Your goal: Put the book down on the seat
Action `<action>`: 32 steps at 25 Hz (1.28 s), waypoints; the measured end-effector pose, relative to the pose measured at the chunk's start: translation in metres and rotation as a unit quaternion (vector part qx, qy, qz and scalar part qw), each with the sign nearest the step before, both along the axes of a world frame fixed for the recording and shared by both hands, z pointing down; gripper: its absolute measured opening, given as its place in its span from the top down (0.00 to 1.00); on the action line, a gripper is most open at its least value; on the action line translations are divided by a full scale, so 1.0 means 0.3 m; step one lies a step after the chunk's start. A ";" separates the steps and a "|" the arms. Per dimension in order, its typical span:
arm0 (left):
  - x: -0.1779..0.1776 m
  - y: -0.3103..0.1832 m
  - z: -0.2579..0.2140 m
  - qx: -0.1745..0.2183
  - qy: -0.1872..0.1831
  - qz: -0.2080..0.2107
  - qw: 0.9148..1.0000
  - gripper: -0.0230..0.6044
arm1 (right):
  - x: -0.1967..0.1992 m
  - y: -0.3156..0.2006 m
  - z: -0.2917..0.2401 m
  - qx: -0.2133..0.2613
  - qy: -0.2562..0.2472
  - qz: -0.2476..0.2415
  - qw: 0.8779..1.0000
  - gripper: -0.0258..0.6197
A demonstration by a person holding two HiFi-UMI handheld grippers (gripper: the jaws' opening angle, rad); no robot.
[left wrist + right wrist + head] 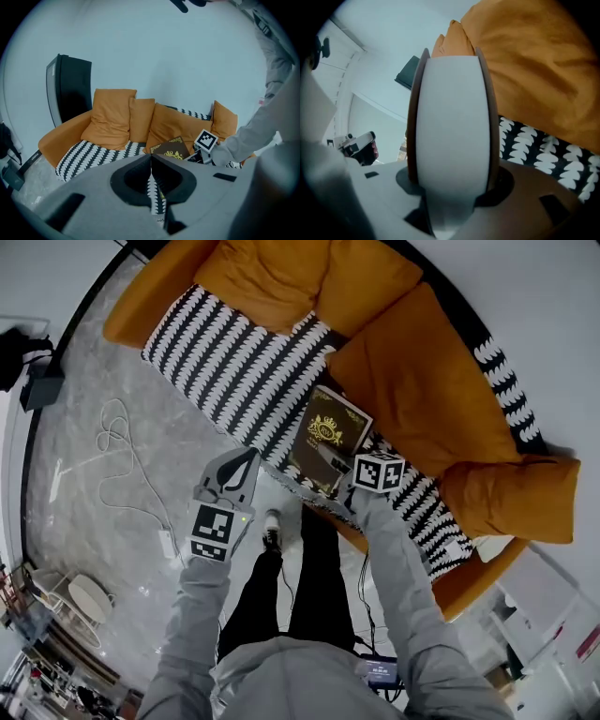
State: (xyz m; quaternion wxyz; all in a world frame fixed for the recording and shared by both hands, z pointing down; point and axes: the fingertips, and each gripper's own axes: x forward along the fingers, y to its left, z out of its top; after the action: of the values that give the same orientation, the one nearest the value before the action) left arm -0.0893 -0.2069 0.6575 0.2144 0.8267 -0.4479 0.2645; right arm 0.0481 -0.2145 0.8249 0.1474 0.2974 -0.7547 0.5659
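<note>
We hold dark brown hardcover book with gold emblem (325, 430) pinched across its thickness in right tool (336, 463), book reaching ahead of tool over black-and-white patterned sofa seat (234, 362), beside orange back cushion (422, 381). Our left tool (242, 465) pressed together, empty, apart from book.

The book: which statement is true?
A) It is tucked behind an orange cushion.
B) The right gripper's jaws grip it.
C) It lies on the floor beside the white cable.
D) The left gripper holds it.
B: in the right gripper view the pale pages and brown covers of the book fill the jaws of the right gripper; the left gripper is shut, empty.
</note>
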 end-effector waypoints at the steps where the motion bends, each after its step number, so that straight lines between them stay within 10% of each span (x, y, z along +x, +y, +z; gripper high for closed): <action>1: 0.003 0.000 0.012 -0.003 0.000 0.001 1.000 0.92 | -0.005 -0.006 0.020 -0.006 -0.003 0.006 1.000 0.60; 32: 0.059 0.089 0.145 -0.040 0.004 0.020 0.999 0.92 | 0.044 0.069 0.252 -0.087 0.001 0.056 0.995 0.54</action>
State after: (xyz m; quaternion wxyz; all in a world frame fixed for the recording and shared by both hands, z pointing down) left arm -0.0715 -0.1803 0.7010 0.2440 0.8275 -0.4190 0.2830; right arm 0.0612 -0.1937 0.9005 0.1416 0.3254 -0.6845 0.6369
